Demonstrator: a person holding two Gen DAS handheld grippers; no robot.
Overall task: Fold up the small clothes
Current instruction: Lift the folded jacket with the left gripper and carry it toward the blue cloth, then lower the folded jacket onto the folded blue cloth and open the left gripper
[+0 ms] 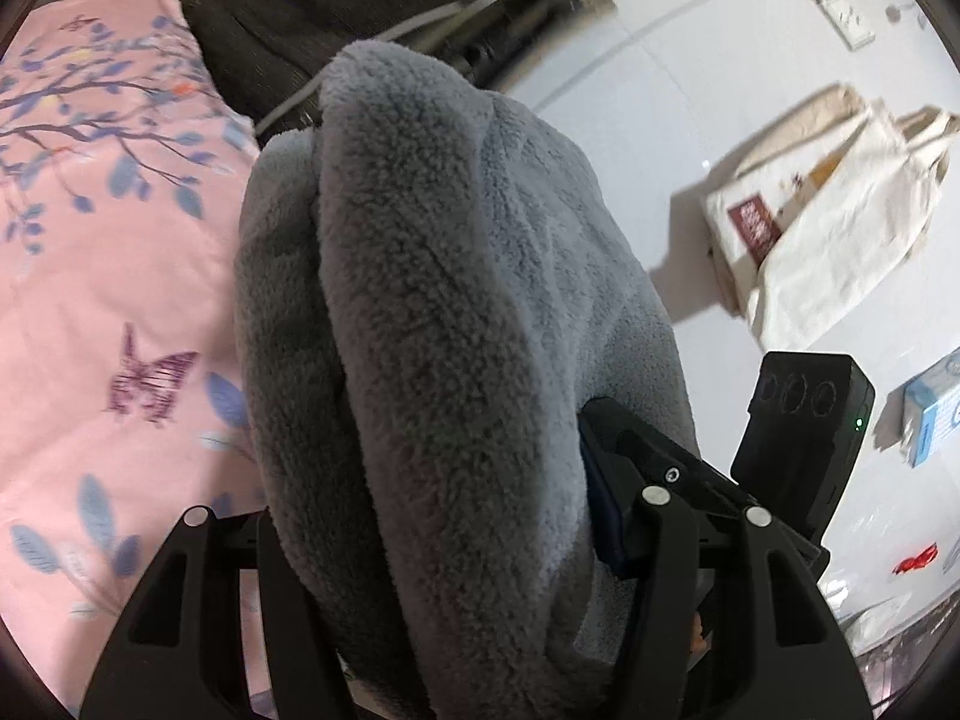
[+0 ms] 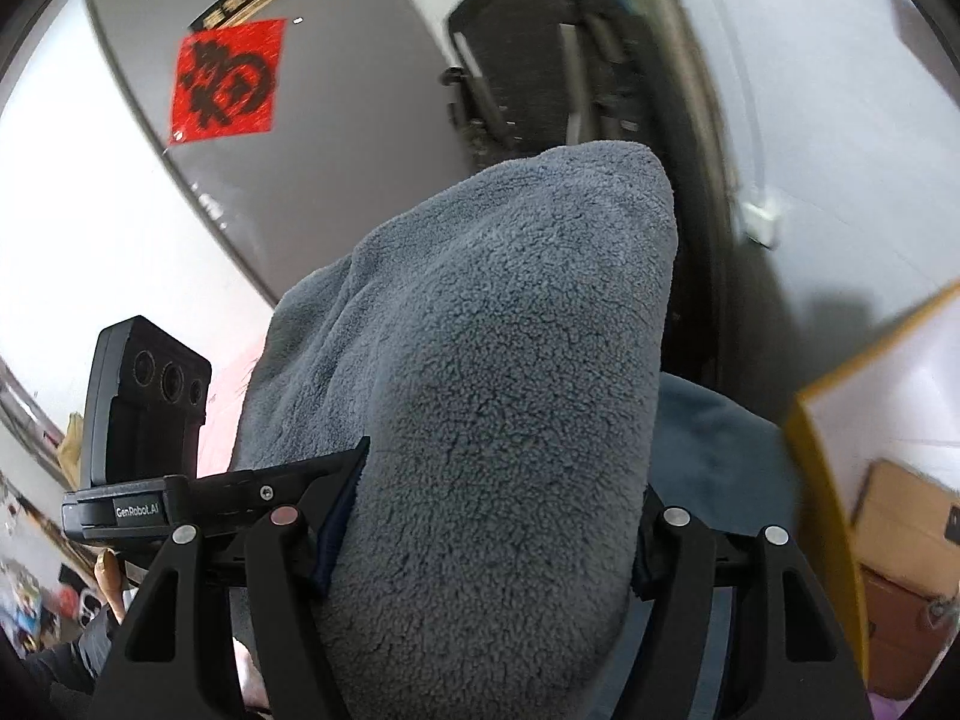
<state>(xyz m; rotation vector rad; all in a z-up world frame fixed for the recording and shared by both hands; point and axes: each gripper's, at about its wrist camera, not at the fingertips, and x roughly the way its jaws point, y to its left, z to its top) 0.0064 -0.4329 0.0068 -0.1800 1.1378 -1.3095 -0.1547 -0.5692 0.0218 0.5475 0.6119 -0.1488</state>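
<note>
A thick grey fleece garment (image 1: 432,276) hangs bunched in the air and fills the middle of both wrist views. In the left wrist view it is packed between the black fingers of my left gripper (image 1: 432,510), which is shut on it. My right gripper (image 1: 804,438) shows at the lower right there, its finger pressed into the same cloth. The right wrist view has the fleece (image 2: 492,360) clamped in my right gripper (image 2: 480,522), with the left gripper (image 2: 150,420) pinching the cloth's left edge. All fingertips are buried in the fabric.
A pink floral bedsheet (image 1: 102,276) lies below on the left. The white floor holds a cream tote bag (image 1: 828,222) and a blue box (image 1: 936,414). Ahead stand a grey door with a red paper square (image 2: 225,81), a dark office chair (image 2: 528,60) and cardboard boxes (image 2: 900,570).
</note>
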